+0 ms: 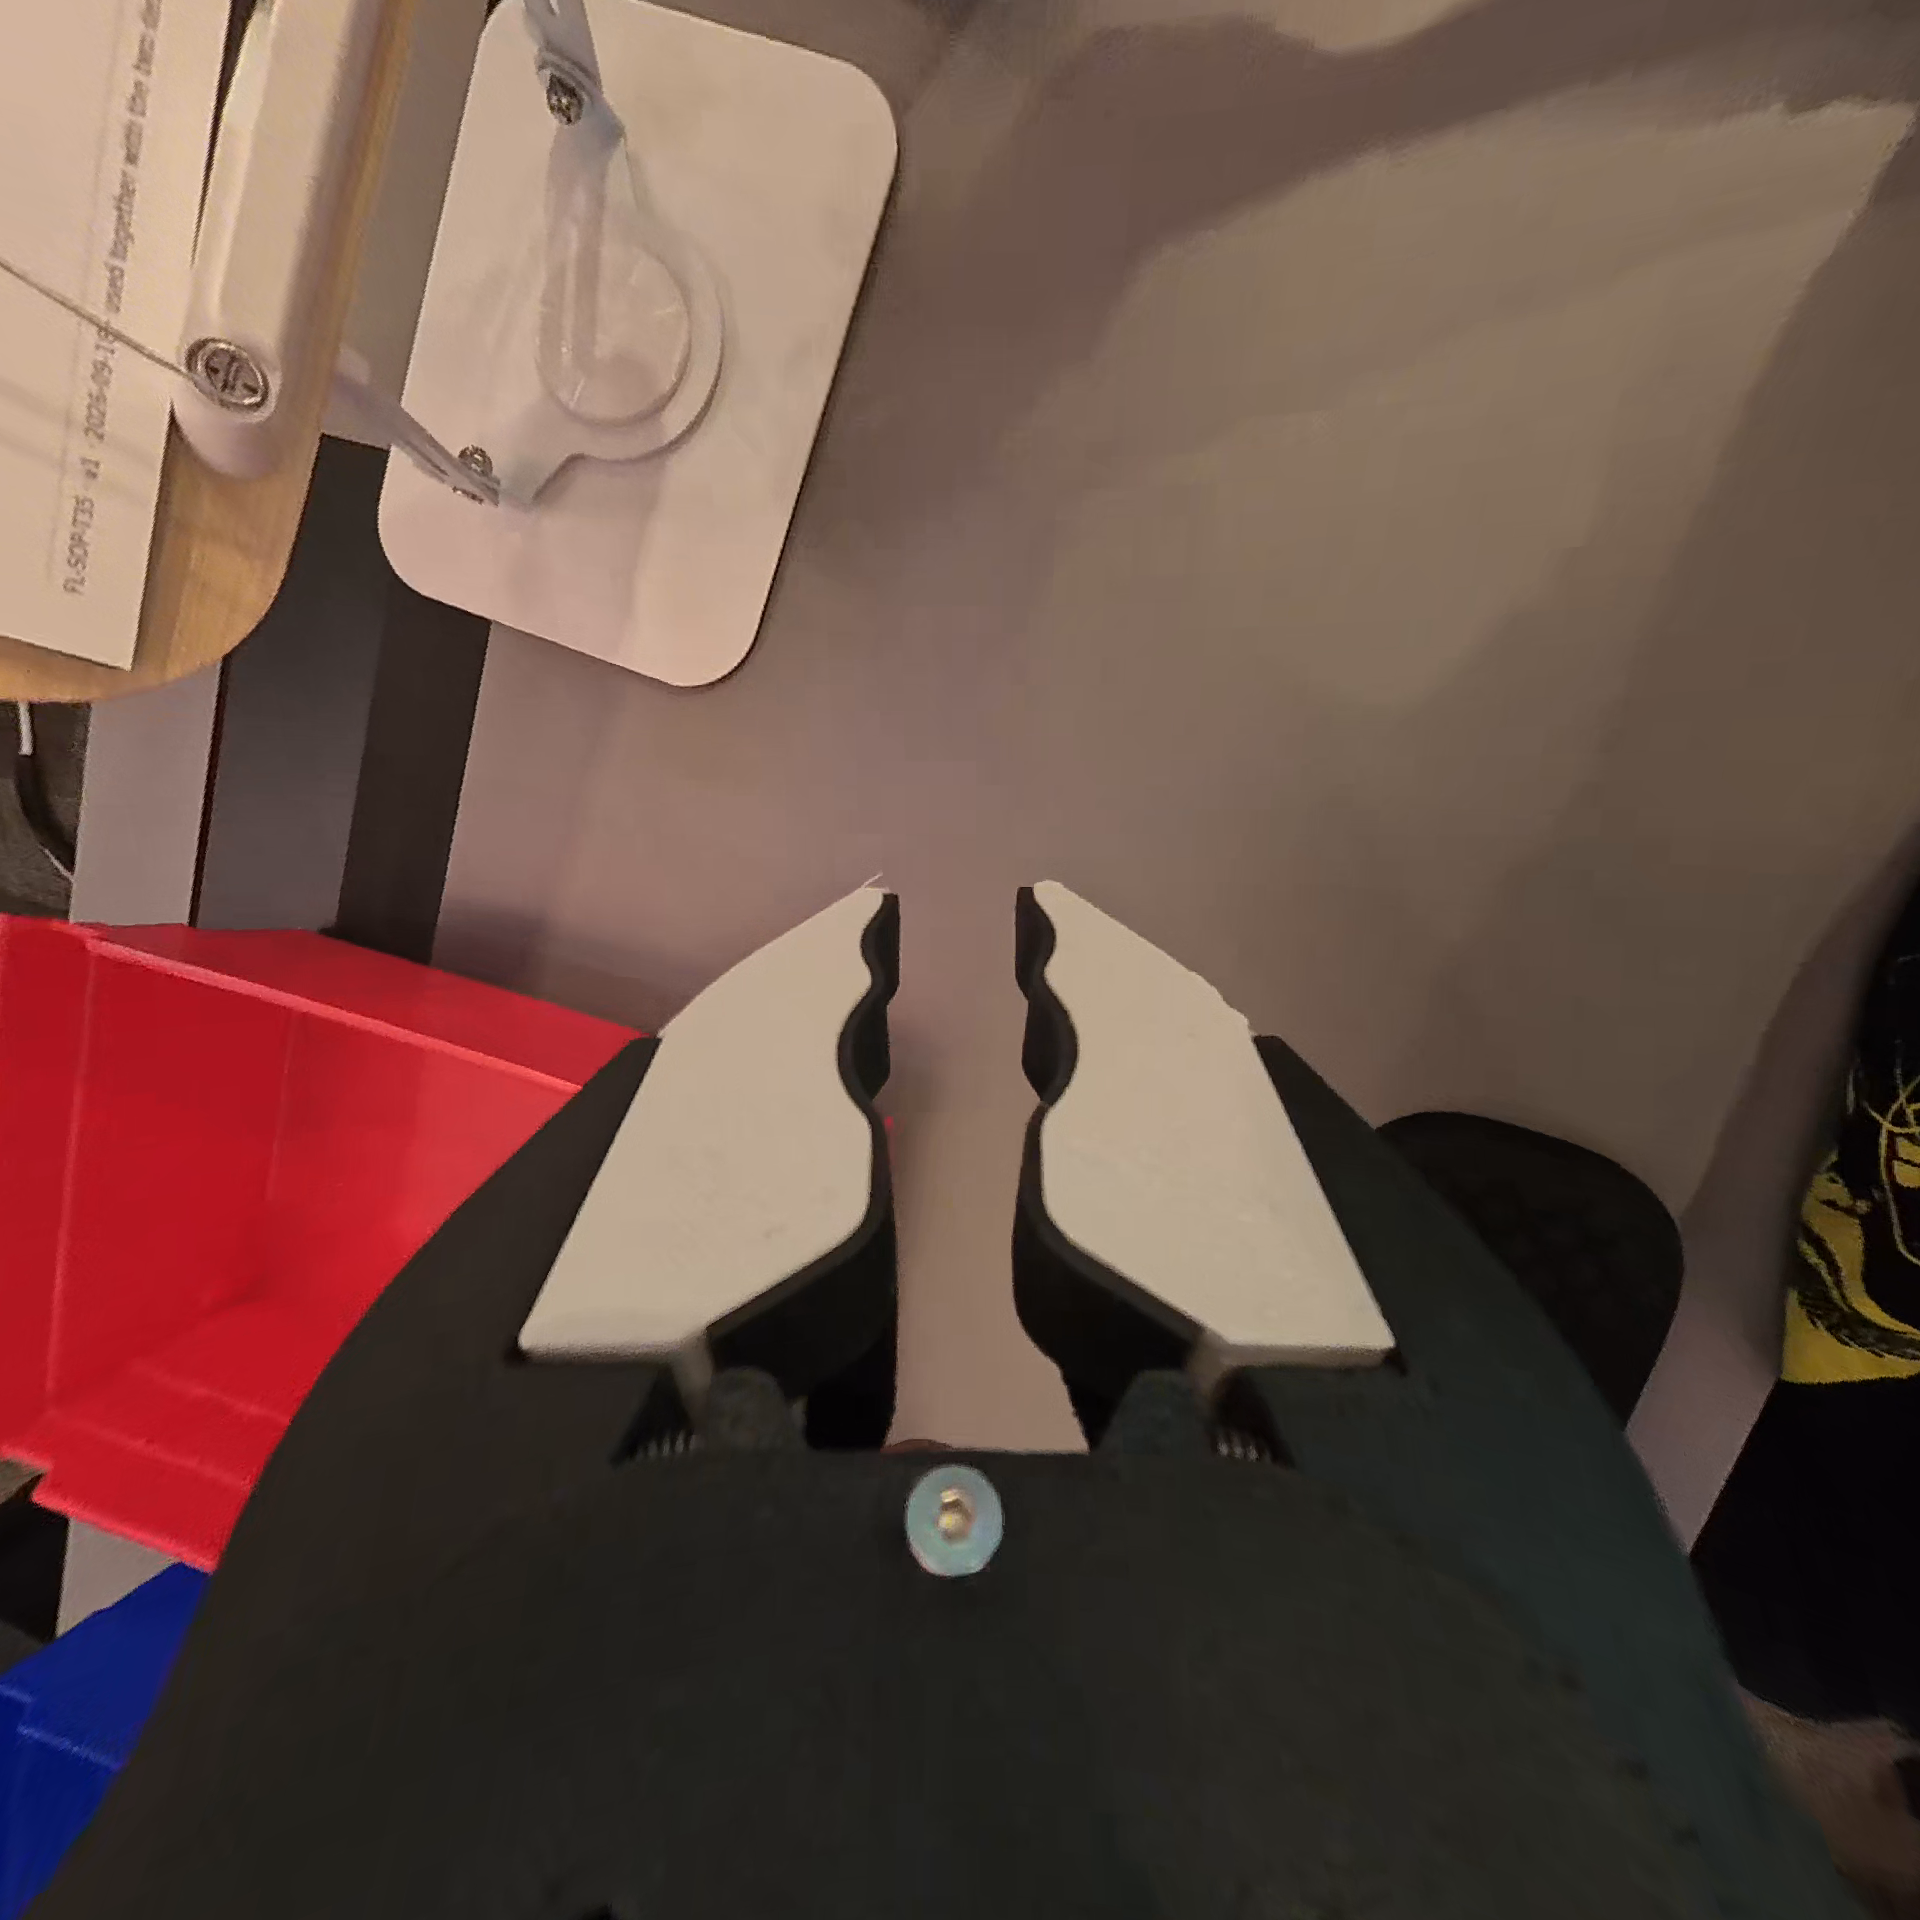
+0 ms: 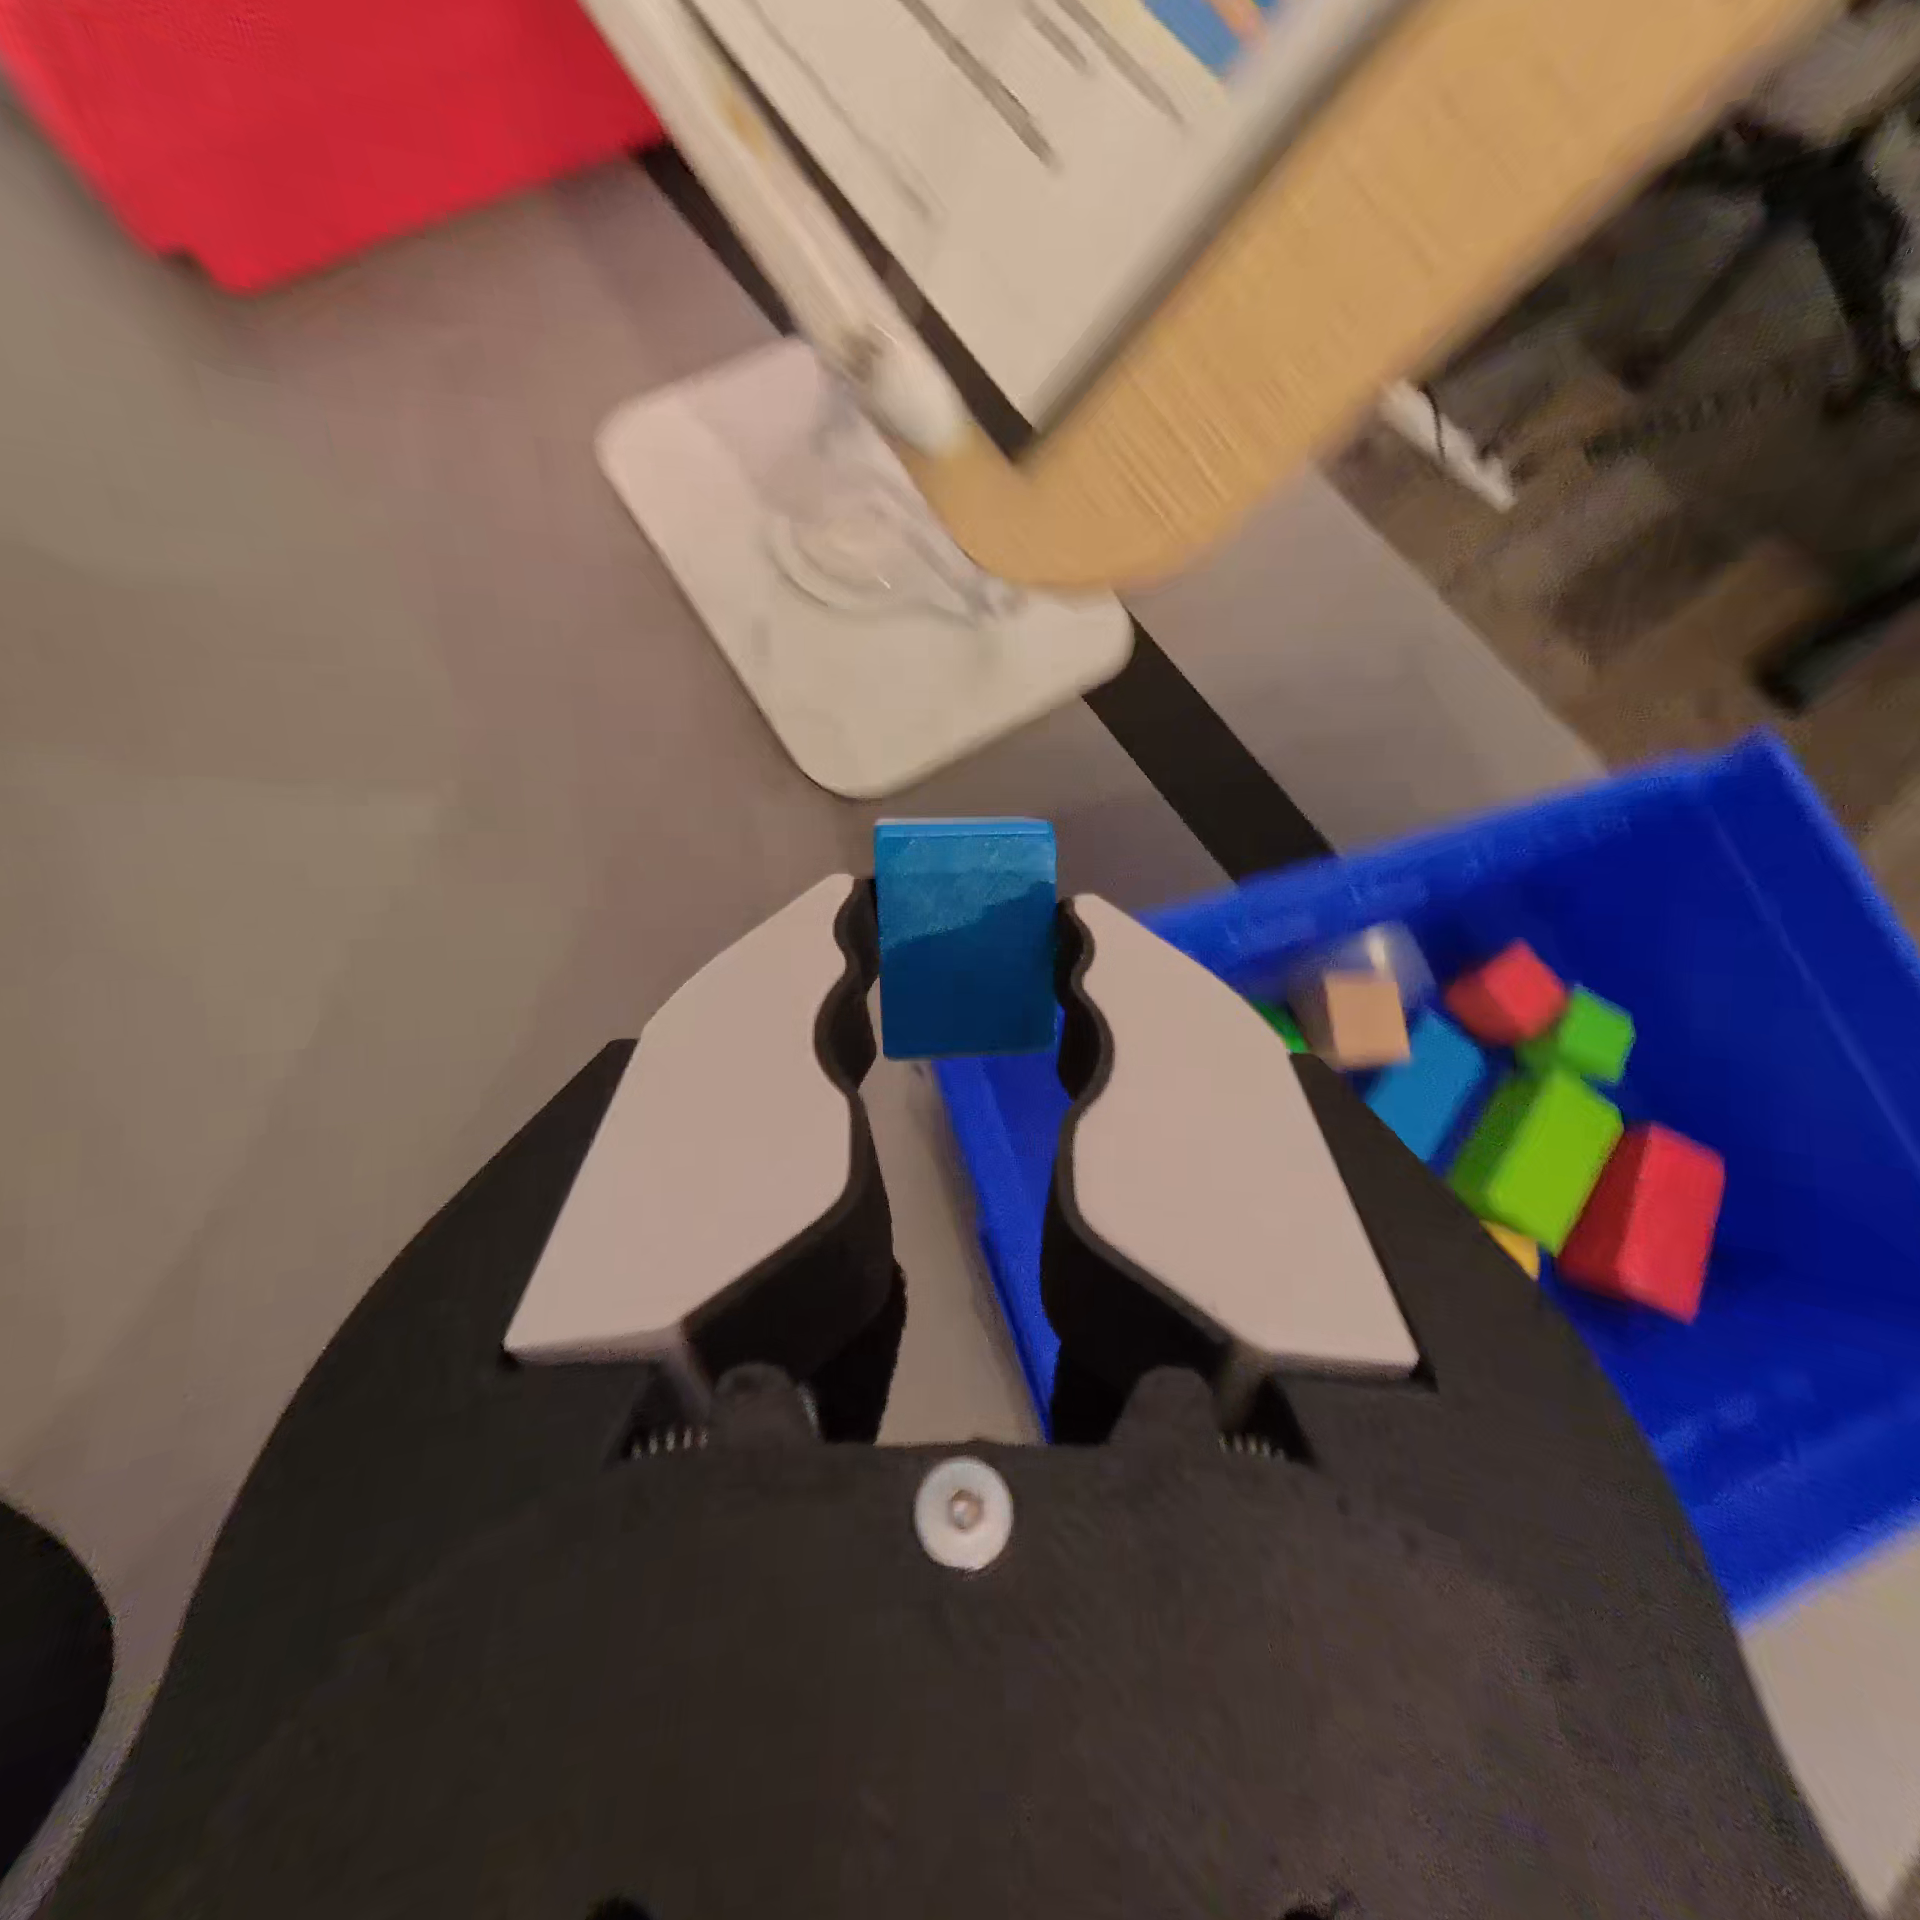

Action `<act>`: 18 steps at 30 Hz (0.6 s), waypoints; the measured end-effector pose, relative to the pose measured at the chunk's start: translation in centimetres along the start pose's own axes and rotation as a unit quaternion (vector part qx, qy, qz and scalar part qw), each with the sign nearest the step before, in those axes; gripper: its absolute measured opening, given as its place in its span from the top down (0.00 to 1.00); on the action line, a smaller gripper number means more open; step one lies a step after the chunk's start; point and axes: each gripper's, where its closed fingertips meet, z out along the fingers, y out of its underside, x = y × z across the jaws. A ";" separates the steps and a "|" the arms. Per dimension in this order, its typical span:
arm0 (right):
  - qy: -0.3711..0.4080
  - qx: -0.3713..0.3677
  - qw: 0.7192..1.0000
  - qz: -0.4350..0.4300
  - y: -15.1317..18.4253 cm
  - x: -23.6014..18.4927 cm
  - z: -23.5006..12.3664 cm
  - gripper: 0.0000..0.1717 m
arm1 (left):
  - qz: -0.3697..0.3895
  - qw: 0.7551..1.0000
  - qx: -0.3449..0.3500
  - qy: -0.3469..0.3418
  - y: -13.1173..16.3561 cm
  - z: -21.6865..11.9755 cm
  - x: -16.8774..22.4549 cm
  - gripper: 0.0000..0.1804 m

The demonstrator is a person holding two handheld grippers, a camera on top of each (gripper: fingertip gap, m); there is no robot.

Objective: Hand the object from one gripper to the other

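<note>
Grey table [image 2: 312, 727] under both my grippers; a black strip [image 2: 1195, 717] crosses it. Printed writing shows on the white sheet [image 1: 62, 312] fixed to the wooden board [image 2: 1299, 343], which overhangs the far side of the table on a clear stand with a white base plate [image 2: 862, 665]; in the right wrist view that print is smeared by blur, possibly with coloured figures. No brand marks show on anything else.

Red bin [image 1: 208, 1143] sits at my left, touching the view of my left gripper's body; blue bin [image 2: 1558, 1247] just beside my right gripper, with red, green, blue and tan blocks [image 2: 1538, 1132] piled loose inside. A black round object [image 1: 1538, 1226] lies on the table near its edge, part hidden behind my left gripper.

Right gripper [image 2: 966, 956]: both pads pressed on the sides of a blue block [image 2: 961, 935], held off the table, its far end sticking out past the fingertips. Left gripper [image 1: 958, 935]: fingers parted, bare table showing between them.
</note>
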 end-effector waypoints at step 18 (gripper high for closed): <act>-0.008 -0.259 0.955 0.148 12.8 4.4 9.1 0.82 | -0.012 1.000 -0.017 0.001 1.0 1.0 -0.2 0.89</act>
